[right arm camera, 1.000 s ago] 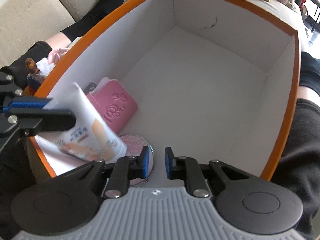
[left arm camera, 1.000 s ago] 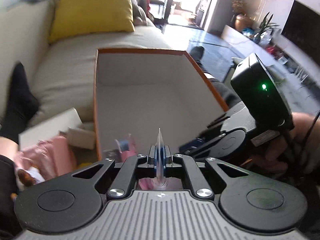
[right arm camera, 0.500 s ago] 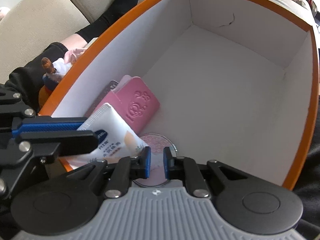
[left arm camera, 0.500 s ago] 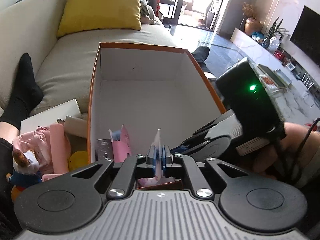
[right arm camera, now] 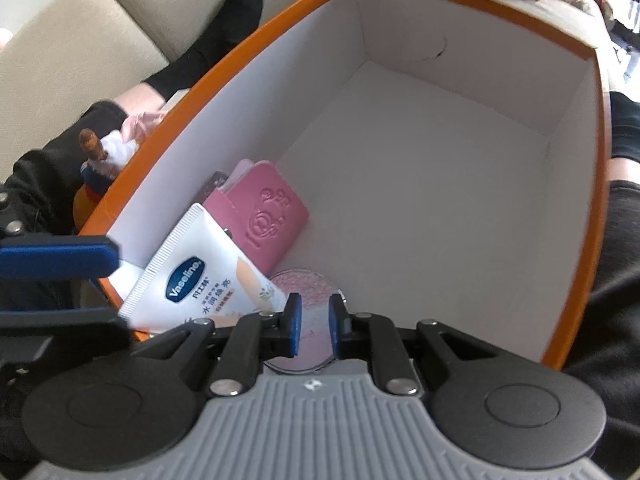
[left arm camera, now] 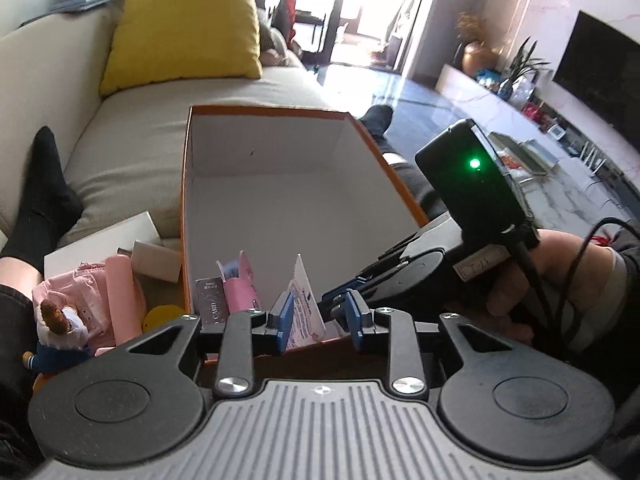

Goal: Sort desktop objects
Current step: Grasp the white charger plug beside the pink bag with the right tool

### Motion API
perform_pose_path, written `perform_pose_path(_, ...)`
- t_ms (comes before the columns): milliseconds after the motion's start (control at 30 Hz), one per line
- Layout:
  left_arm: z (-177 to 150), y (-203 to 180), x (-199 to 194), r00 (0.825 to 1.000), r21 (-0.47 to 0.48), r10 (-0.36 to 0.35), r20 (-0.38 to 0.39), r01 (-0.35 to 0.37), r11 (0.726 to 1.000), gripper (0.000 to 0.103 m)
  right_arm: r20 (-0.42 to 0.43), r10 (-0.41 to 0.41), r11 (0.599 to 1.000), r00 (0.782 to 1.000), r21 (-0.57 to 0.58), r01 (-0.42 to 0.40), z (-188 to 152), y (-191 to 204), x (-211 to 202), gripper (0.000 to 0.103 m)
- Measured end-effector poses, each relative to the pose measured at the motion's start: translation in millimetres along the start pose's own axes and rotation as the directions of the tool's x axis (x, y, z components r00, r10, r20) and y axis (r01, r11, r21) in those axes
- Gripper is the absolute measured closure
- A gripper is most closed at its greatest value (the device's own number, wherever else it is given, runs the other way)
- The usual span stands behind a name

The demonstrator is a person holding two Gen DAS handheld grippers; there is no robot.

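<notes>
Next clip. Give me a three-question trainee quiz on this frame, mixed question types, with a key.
1. True or false: the left hand-held gripper is open.
2. The Vaseline tube leans against: A) pink card holder B) yellow cushion C) doll
3. Fill in: the round pink compact lies on the floor of the orange ___.

Key: 1 true; 2 A; 3 box.

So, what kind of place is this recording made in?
Most likely a home living room. A beige sofa with a yellow cushion is behind the orange box, and a dark television is on the far wall near potted plants.
</notes>
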State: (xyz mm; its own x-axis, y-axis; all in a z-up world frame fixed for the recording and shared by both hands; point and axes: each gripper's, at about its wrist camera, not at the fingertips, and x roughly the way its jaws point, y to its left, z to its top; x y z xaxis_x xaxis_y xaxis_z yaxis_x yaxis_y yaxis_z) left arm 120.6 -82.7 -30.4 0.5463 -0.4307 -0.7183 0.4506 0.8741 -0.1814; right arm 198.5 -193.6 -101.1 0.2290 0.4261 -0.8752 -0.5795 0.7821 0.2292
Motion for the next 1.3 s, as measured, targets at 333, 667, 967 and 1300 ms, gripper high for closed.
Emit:
perform_pose_path(333, -15, 23, -61, 0.986, -0.012, 0.085, 0.143, -0.084, 0.996, 0.065, 0.219, -0.099, 0.99, 0.971, 0.12, 0.074, -8, -4, -54, 0.063)
perform_pose_path(667, -12, 73, -70, 0.975, -0.02, 0.199, 0.103, -0.198, 0.98, 0.065, 0.292, -0.036, 0.974, 0.956, -0.203, 0.099, 31, 58, -76, 0.064)
perform_pose_path(967, -4, 78, -30, 0.993, 0.269, 0.118, 0.01, -0.117, 0.956, 0.065, 0.105, -0.038, 0.867, 0.994, -0.492, 0.085, 93, 108, -28, 0.071)
perform_pose_path(1300, 10, 115, 21, 0.99, 0.254, 0.103, -0.098, -0.075, 0.964, 0.065, -0.085, -0.102, 0.726, 0.991, -0.688, 0.016, 135, 137, 49, 0.067)
